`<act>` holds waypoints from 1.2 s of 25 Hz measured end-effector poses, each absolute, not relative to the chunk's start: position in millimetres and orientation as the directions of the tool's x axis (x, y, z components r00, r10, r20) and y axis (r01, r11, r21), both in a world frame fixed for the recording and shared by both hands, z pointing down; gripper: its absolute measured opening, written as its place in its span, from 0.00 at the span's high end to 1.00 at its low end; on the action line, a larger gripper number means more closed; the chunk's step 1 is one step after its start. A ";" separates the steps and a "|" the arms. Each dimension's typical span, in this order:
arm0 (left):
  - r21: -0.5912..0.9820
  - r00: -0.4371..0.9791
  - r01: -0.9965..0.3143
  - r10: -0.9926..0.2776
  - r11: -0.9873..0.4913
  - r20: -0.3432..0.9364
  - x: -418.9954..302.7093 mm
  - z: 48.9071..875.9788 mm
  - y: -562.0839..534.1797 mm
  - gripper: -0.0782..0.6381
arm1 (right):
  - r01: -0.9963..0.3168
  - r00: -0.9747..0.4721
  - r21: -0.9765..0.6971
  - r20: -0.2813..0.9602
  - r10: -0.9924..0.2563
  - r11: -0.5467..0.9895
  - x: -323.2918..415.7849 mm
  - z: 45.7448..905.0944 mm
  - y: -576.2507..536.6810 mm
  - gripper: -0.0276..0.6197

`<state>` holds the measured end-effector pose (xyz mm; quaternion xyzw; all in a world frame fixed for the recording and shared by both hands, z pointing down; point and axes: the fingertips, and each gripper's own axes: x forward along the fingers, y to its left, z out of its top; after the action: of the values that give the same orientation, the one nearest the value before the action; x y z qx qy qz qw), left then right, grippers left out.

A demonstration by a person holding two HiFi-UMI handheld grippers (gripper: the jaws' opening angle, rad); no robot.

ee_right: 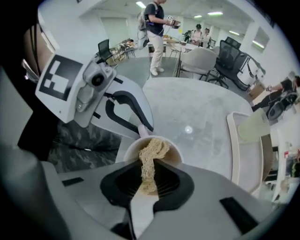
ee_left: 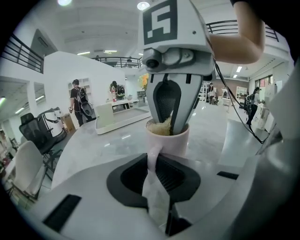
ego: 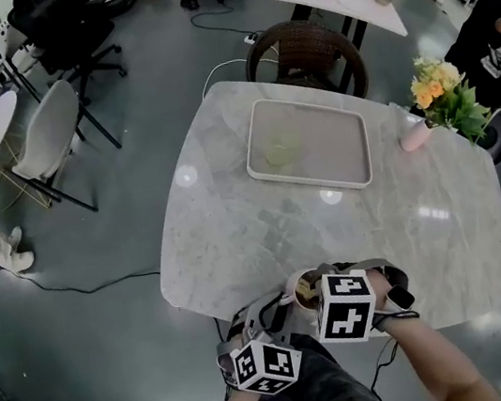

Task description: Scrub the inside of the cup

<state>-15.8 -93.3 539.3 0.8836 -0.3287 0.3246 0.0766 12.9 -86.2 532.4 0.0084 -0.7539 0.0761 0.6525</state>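
left gripper (ee_left: 157,161): fingers clenched on the handle (ee_left: 153,152) of the pink cup (ee_left: 172,140), cup upright, mouth up

right gripper (ee_right: 146,180): fingers clamped on a tan fibrous scrubber (ee_right: 151,152), pointing down into the cup mouth. The free end is inside the cup, and part of the wad shows at rim level

cup is at the near edge of the marble table (ego: 265,230), right in front of the person. No view tells whether the base rests on the table or hangs just off it

further out: tray (ego: 355,144) mid-table and flowers (ego: 447,95) at the far right, both well apart from the cup and not in play

step, my read: mid-scrub, scrubber in and working the upper inner wall. Can't see whether the bottom has been reached

next move calls for driving the scrubber deeper and sweeping it round the wall and floor of the cup. The left grip has to resist the twist, since a handle-only hold lets the cup swing. Keep the right fingers tight so the wad doesn't pull out
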 end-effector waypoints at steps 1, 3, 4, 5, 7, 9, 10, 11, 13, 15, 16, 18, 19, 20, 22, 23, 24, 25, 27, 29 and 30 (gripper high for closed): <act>-0.080 0.572 -0.630 -0.531 -0.773 0.624 -16.2 539.6 -93.7 0.81 | -0.126 -0.170 -0.116 0.981 0.094 0.985 12.6 528.8 -85.1 0.86; -0.083 0.570 -0.628 -0.531 -0.774 0.627 -16.8 539.9 -94.0 0.81 | -0.145 -0.200 -0.126 0.975 0.096 0.981 12.3 521.3 -84.5 0.86; -0.084 0.570 -0.628 -0.531 -0.774 0.628 -16.8 539.9 -94.1 0.81 | -0.153 -0.212 -0.127 0.973 0.093 0.980 12.2 517.1 -84.7 0.86; -0.083 0.569 -0.629 -0.531 -0.773 0.628 -16.7 540.0 -94.3 0.81 | -0.160 -0.223 -0.127 0.971 0.090 0.979 12.2 513.0 -85.2 0.86; -0.078 0.567 -0.637 -0.535 -0.767 0.626 -16.6 540.4 -95.3 0.81 | -0.176 -0.246 -0.126 0.966 0.080 0.976 12.4 505.7 -86.6 0.86; -0.072 0.560 -0.654 -0.547 -0.753 0.622 -18.0 540.3 -98.3 0.81 | -0.197 -0.273 -0.125 0.960 0.068 0.972 11.1 500.6 -88.5 0.86; -0.071 0.555 -0.664 -0.555 -0.744 0.620 -19.1 539.8 -100.7 0.81 | -0.206 -0.284 -0.124 0.957 0.062 0.971 9.8 498.9 -89.7 0.86; -0.072 0.549 -0.674 -0.563 -0.736 0.617 -20.4 539.0 -103.6 0.81 | -0.214 -0.292 -0.121 0.955 0.055 0.969 8.3 497.9 -91.2 0.86; -0.074 0.539 -0.691 -0.581 -0.719 0.610 -23.5 536.9 -110.0 0.81 | -0.226 -0.302 -0.110 0.952 0.037 0.968 4.7 497.1 -95.2 0.86; -0.081 0.526 -0.710 -0.603 -0.700 0.600 -28.3 534.6 -116.2 0.81 | -0.233 -0.314 -0.093 0.949 0.015 0.968 -0.3 496.3 -100.1 0.86; -0.085 0.519 -0.719 -0.614 -0.690 0.595 -31.2 533.8 -118.8 0.81 | -0.234 -0.319 -0.083 0.948 0.004 0.969 -3.0 495.9 -102.6 0.86; -0.095 0.504 -0.733 -0.632 -0.673 0.589 -36.9 532.7 -123.2 0.81 | -0.231 -0.327 -0.063 0.945 -0.017 0.971 -8.0 495.0 -106.8 0.86; -0.099 0.497 -0.739 -0.640 -0.666 0.586 -39.4 532.2 -125.0 0.81 | -0.229 -0.330 -0.056 0.944 -0.023 0.972 -10.1 494.1 -108.2 0.86; -0.103 0.492 -0.744 -0.646 -0.660 0.584 -41.5 531.8 -126.2 0.81 | -0.227 -0.333 -0.052 0.943 -0.027 0.973 -11.9 492.8 -109.2 0.86; -0.109 0.485 -0.748 -0.652 -0.654 0.582 -44.9 532.2 -127.0 0.81 | -0.225 -0.343 -0.049 0.939 -0.032 0.973 -14.5 488.5 -110.0 0.86; -0.111 0.483 -0.749 -0.653 -0.654 0.584 -46.0 533.0 -126.4 0.81 | -0.227 -0.349 -0.049 0.936 -0.034 0.973 -14.9 485.7 -110.0 0.86; -0.111 0.483 -0.748 -0.651 -0.654 0.585 -46.5 534.2 -125.5 0.81 | -0.230 -0.357 -0.050 0.934 -0.036 0.972 -14.4 482.8 -109.7 0.86; -0.110 0.483 -0.747 -0.650 -0.655 0.587 -46.5 535.3 -124.5 0.81 | -0.236 -0.365 -0.052 0.930 -0.039 0.970 -13.2 479.9 -109.6 0.86; -0.106 0.486 -0.745 -0.645 -0.659 0.590 -46.1 537.0 -122.6 0.81 | -0.253 -0.383 -0.055 0.923 -0.047 0.966 -10.1 473.8 -109.6 0.86; -0.091 0.494 -0.743 -0.634 -0.663 0.595 -46.6 538.8 -119.9 0.81 | -0.273 -0.397 -0.055 0.916 -0.060 0.960 -7.0 467.5 -109.4 0.86; -0.077 0.501 -0.741 -0.625 -0.668 0.599 -47.0 540.1 -118.7 0.81 | -0.284 -0.402 -0.052 0.913 -0.069 0.957 -4.9 464.4 -109.5 0.86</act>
<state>-47.0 -118.7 540.1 0.8611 -0.3965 0.3039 0.0950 -4.9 -109.5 464.4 0.1062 -0.8314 0.1000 0.5362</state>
